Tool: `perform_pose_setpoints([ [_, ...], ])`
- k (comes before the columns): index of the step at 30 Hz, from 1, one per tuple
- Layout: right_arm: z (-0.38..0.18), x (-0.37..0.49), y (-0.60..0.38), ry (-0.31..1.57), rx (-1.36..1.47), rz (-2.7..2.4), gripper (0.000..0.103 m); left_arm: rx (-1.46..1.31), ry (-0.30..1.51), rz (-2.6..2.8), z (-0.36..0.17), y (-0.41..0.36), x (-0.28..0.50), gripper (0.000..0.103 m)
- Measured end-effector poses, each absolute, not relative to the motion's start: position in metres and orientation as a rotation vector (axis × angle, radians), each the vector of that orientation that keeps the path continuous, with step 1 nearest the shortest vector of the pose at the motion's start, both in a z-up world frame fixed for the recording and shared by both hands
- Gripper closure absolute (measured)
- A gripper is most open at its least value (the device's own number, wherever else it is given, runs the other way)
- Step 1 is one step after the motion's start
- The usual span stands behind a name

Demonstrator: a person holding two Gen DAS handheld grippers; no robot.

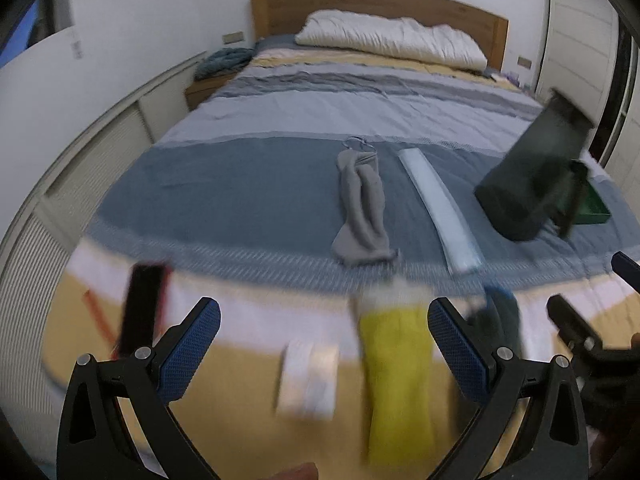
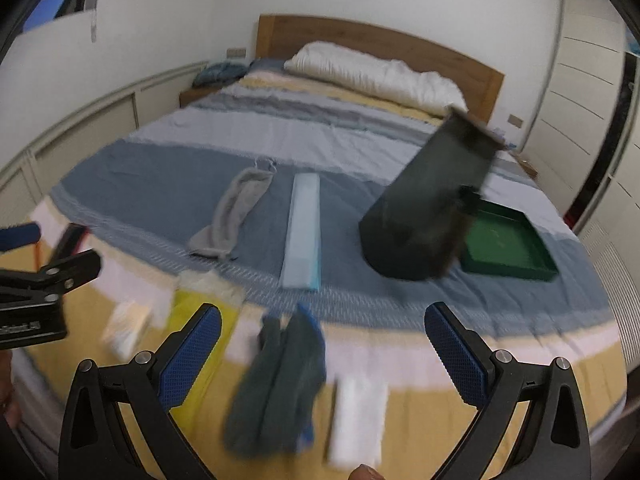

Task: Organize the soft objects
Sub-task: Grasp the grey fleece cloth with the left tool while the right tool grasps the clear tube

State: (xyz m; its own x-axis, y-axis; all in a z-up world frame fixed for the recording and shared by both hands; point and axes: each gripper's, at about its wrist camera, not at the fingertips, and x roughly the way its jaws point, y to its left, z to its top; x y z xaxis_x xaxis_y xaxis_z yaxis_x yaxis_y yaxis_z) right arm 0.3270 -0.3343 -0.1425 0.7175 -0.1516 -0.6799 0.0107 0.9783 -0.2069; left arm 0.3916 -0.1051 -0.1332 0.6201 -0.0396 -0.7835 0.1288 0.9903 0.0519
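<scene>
Both claws, left claw [image 1: 324, 340] and right claw [image 2: 322, 344], hang spread and empty; next likely pinching the yellow cloth [image 1: 394, 376] or dark sock [image 2: 280, 384].

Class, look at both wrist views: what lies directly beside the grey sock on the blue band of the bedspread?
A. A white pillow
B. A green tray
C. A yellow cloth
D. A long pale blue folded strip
D: the pale blue folded strip lies alongside the grey sock on the blue band.

I see soft woven cloth on the bed [image 1: 280, 184], a fuzzy grey sock [image 1: 362, 208], a wooden headboard [image 1: 376, 6], and bumpy blue rubber pads [image 1: 192, 344] on matt black plastic tongs.
</scene>
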Motion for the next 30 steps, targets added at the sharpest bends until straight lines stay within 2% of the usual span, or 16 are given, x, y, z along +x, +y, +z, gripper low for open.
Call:
perform_pose_setpoints([
  [11, -0.207, 0.493, -0.371, 0.939, -0.231, -0.067, 0.000, 0.151, 1.073, -0.034, -0.210, -0.153, 0.533, 0.001],
  [27, -0.258, 0.615, -0.359, 1.091, -0.262, -0.036, 0.000, 0.223, 1.254, -0.023, -0.255, -0.163, 0.589, 0.001],
  [30, -0.271, 0.623, -0.354, 1.114, -0.273, -0.025, 0.005, 0.214, 1.280, -0.029, -0.261, -0.160, 0.597, 0.001],
])
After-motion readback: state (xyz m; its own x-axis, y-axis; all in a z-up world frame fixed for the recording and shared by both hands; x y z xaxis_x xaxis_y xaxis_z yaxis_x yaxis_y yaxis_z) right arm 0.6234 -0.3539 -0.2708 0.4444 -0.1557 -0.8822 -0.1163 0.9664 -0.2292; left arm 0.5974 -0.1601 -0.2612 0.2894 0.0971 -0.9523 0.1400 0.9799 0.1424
